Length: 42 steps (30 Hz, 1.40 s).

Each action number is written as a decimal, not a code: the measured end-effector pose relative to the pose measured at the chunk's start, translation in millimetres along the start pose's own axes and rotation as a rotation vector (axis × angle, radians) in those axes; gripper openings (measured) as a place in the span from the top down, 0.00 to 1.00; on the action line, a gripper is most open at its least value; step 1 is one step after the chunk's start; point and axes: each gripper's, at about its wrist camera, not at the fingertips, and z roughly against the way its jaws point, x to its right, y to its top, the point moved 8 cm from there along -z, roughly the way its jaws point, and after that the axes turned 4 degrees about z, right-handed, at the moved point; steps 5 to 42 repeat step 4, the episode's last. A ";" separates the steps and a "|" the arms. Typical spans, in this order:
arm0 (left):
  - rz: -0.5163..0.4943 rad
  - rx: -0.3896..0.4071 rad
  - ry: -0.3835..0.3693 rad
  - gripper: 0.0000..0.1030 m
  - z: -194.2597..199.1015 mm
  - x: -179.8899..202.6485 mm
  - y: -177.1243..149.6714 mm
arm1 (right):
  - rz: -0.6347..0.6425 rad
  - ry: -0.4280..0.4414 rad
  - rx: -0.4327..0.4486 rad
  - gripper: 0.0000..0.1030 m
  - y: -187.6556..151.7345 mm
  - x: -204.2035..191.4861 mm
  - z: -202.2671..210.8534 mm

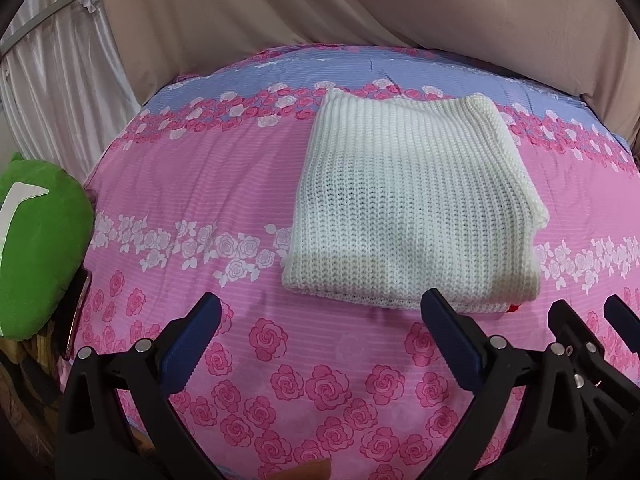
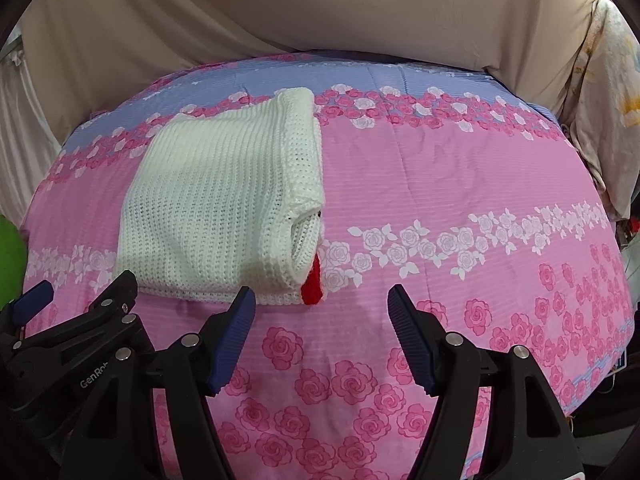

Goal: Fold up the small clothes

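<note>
A white knitted garment [image 1: 412, 208] lies folded into a thick rectangle on the pink rose-print bedspread [image 1: 200, 184]. It also shows in the right wrist view [image 2: 216, 208], with a small red knitted piece [image 2: 312, 286] sticking out at its near right corner. My left gripper [image 1: 320, 320] is open and empty, just in front of the garment's near edge, its right finger [image 1: 448, 336] close to that edge. My right gripper [image 2: 322, 312] is open and empty, in front of the garment's near right corner. Neither gripper touches the garment.
A green plush cushion [image 1: 36, 248] and a phone [image 1: 76, 312] lie at the bed's left edge. A beige sheet [image 1: 320, 4] hangs behind the bed. Crumpled pale fabric [image 2: 604, 112] sits at the bed's right side. The bedspread [image 2: 460, 168] extends to the garment's right.
</note>
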 end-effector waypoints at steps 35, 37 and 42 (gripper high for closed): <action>-0.004 -0.001 -0.001 0.07 -0.6 1.0 0.1 | 0.002 -0.001 -0.002 0.35 -0.3 -0.4 -0.4; -0.004 -0.001 -0.001 0.07 -0.6 1.0 0.1 | 0.002 -0.001 -0.002 0.35 -0.3 -0.4 -0.4; -0.004 -0.001 -0.001 0.07 -0.6 1.0 0.1 | 0.002 -0.001 -0.002 0.35 -0.3 -0.4 -0.4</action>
